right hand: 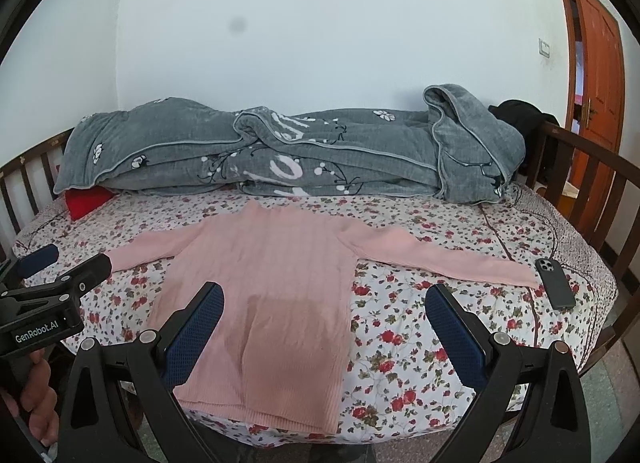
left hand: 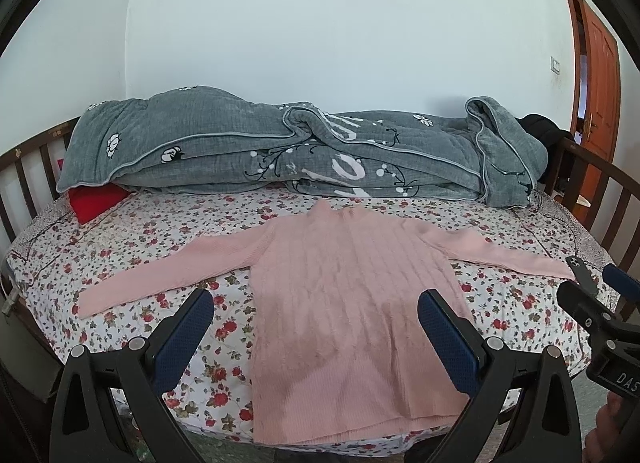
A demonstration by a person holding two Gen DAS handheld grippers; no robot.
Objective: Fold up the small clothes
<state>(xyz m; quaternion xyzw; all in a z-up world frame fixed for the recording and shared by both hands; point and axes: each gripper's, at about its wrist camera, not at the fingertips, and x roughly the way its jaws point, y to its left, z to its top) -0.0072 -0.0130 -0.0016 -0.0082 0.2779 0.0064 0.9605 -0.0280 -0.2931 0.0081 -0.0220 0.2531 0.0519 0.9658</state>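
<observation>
A pink ribbed sweater (left hand: 340, 303) (right hand: 272, 303) lies flat on the floral bed sheet (left hand: 160, 247) (right hand: 420, 327), collar away from me and both sleeves spread out to the sides. My left gripper (left hand: 316, 311) hovers open above the sweater's lower body, holding nothing. My right gripper (right hand: 324, 303) is open too, above the sweater's right edge and hem, with nothing between its blue pads. Each gripper shows at the edge of the other's view, the right gripper (left hand: 600, 295) held in a hand.
A rumpled grey quilt (left hand: 280, 151) (right hand: 280, 147) lies along the back of the bed against the wall. A red cushion (left hand: 96, 199) peeks out at left. A dark phone (right hand: 554, 283) lies by the right sleeve's cuff. Wooden rails (right hand: 592, 167) line both ends; a door (right hand: 596, 75) stands right.
</observation>
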